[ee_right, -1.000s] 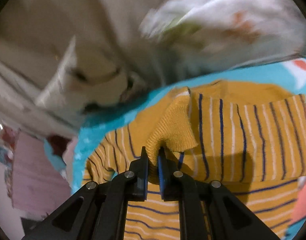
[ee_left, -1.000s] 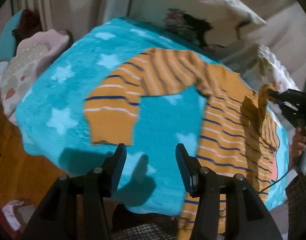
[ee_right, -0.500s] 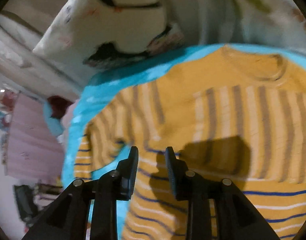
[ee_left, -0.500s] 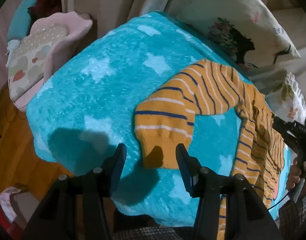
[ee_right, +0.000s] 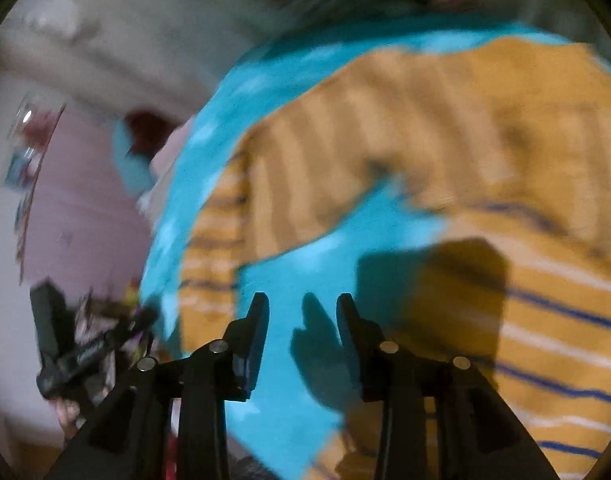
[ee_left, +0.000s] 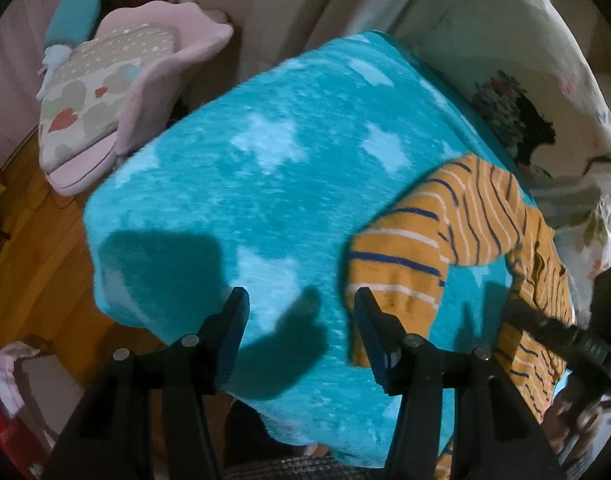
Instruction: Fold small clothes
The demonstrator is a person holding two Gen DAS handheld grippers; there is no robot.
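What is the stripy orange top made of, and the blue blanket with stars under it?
The stripy orange top looks like soft knitted fabric, maybe cotton: its cuff shows ribbing, and it drapes limply. The blue blanket looks like fluffy fleece or plush: its surface is fuzzy and matte, and the pale stars have soft, blurry edges. The exact fibres cannot be told from the pictures.

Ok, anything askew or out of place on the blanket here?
The striped shirt is not flat: its sleeve bends away across the blanket, still unfolded. Nothing spilled or damaged shows.
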